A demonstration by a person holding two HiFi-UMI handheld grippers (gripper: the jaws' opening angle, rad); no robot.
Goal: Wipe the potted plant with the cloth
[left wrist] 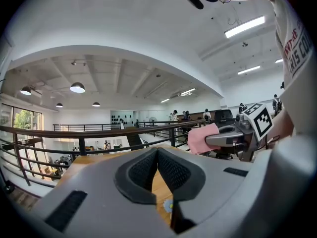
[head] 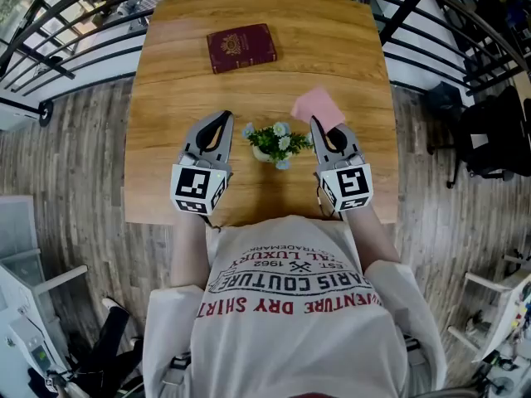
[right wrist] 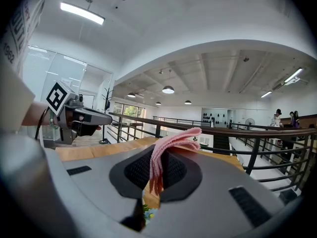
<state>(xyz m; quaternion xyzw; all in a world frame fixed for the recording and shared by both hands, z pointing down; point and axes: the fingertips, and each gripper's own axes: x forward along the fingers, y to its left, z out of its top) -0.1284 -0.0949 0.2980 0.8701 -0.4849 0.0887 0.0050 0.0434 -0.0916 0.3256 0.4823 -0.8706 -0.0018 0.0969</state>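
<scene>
A small potted plant point(head: 275, 143) with green leaves and pale blue flowers stands on the wooden table point(head: 182, 73), between my two grippers. On its left, my left gripper point(head: 222, 119) is shut with nothing in it; its pads point(left wrist: 171, 170) meet at the tip. To the plant's right, my right gripper point(head: 317, 123) is shut on a folded pink cloth point(head: 316, 106), which sticks out beyond the jaws toward the table's far side. In the right gripper view the cloth point(right wrist: 171, 144) rises from between the pads. A flower point(left wrist: 168, 206) peeks below the left jaws.
A dark red book point(head: 241, 47) lies at the far side of the table. Black railings point(head: 66, 36) run along the table's far and side edges. The table's near edge is against the person's body point(head: 290, 305).
</scene>
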